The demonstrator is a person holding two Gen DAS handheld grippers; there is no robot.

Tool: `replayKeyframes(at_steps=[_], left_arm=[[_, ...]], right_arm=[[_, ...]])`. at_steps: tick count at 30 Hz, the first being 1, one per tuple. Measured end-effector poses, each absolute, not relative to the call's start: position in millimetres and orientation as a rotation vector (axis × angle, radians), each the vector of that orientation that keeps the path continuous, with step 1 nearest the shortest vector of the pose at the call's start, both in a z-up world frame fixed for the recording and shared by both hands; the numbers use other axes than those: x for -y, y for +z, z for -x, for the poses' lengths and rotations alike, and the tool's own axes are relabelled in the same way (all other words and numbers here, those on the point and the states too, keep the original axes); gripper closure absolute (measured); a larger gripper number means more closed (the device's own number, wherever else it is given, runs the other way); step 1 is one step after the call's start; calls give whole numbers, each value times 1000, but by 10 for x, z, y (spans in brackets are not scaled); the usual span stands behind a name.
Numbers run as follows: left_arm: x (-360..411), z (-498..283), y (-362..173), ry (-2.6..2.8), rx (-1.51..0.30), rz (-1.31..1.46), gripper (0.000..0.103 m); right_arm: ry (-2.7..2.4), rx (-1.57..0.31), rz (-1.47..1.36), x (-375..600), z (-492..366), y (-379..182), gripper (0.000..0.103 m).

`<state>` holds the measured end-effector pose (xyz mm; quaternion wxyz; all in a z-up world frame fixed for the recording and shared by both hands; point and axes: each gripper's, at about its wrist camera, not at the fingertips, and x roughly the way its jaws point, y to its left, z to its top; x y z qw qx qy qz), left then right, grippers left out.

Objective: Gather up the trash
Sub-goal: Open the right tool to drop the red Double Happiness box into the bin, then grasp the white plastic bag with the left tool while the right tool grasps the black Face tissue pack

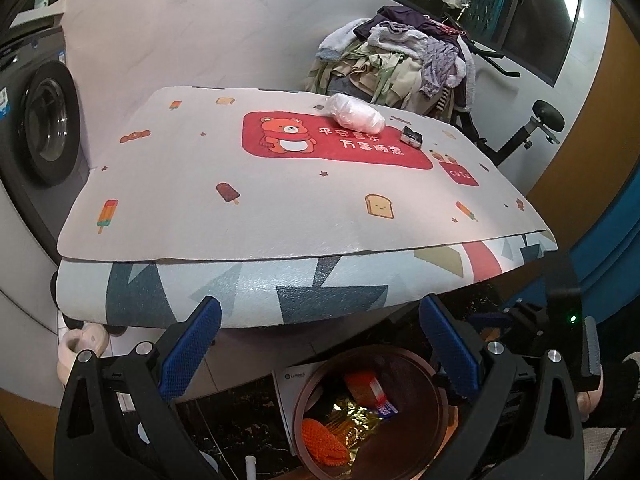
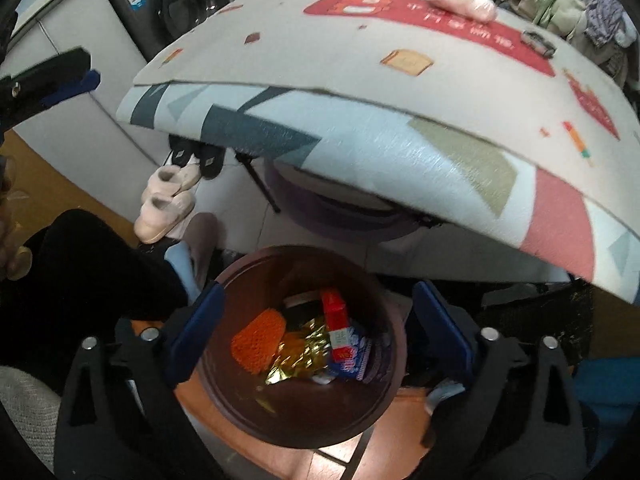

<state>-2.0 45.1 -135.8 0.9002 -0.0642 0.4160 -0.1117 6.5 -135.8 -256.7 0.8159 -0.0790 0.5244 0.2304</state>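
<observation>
Right claw gapes empty over the brown bin (left claw released too).

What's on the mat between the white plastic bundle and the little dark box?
Nothing. In the left wrist view, only bare mat shows between the white plastic bundle and the little dark box; they lie apart.

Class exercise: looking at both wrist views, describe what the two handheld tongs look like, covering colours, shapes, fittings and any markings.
Both the left tongs and the right tongs share one build: black angular plastic frames with triangular cut-outs, round silver bolt heads at the joints, and two flat fingers faced with textured blue pads. In the left view, the neighbouring tongs body shows a small green indicator light. No cables are visible.
</observation>
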Motion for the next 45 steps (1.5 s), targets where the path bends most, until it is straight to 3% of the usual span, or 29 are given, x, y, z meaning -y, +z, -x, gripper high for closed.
replayKeyframes(at_steps=[20,32,33,37,45], left_arm=[[-559,-457,-1317,-233,-869,183,6],[-283,-1964,-1335,-376,-906,375,6],[-254,-2112,-1334,-377,-901,378,7],[-116,-2983,-1455,-384,-908,507,29],[391,-4258,-1860,-366,-977,541,34]], right_arm=[[258,-945,-5,2201,-695,-2112,6],[152,-898,-94,2680,-1469,-2035,6],[143,-896,-103,2731,-1553,-2039,6],[117,-891,-124,2892,-1823,-2064,6],[86,-892,-158,3224,-2264,-2135,6]])
